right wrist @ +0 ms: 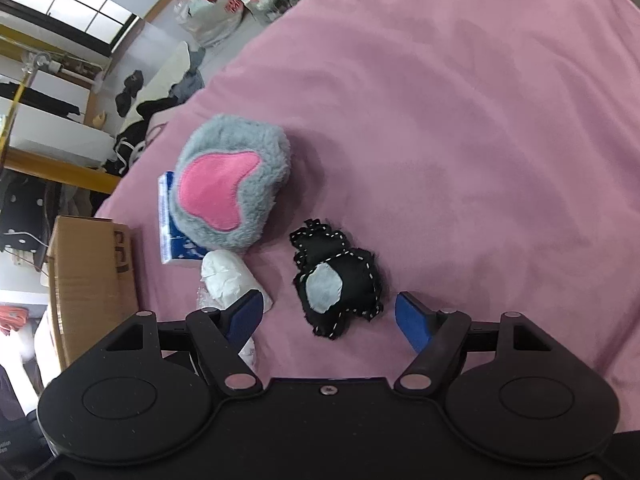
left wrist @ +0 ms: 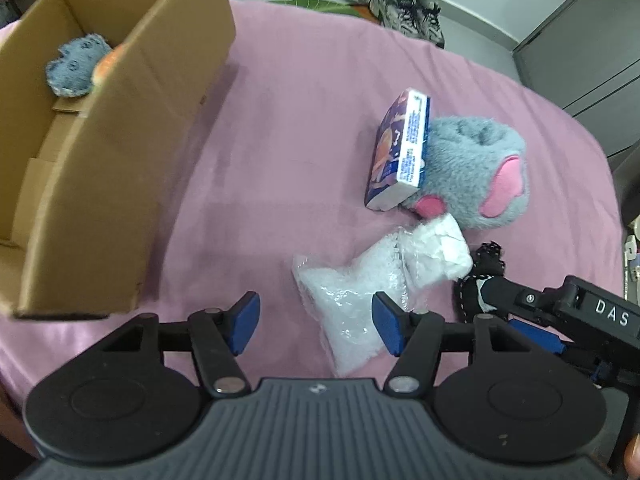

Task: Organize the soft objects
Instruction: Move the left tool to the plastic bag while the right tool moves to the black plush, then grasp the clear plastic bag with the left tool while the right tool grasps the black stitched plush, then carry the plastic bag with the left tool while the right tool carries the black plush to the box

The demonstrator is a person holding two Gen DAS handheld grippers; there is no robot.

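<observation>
A grey plush paw with pink pads [left wrist: 476, 172] [right wrist: 228, 184] lies on the pink cloth [left wrist: 304, 128], with a blue and white carton [left wrist: 400, 152] [right wrist: 170, 216] leaning on it. A clear bag of white filling [left wrist: 360, 300] and a white wad [left wrist: 436, 252] [right wrist: 226, 276] lie in front. A black stitched felt toy [right wrist: 340, 280] [left wrist: 480, 272] sits just ahead of my open right gripper [right wrist: 330, 320]. My left gripper [left wrist: 316, 326] is open above the bag's near end. The cardboard box [left wrist: 100, 168] holds a blue plush [left wrist: 76, 66] and something orange.
The box [right wrist: 92, 280] stands at the cloth's left edge. Shoes [left wrist: 412, 16] and plastic bags [right wrist: 212, 12] lie on the floor beyond the cloth. Grey cabinets [left wrist: 580, 40] stand at the far right. Open pink cloth [right wrist: 480, 120] stretches right of the toys.
</observation>
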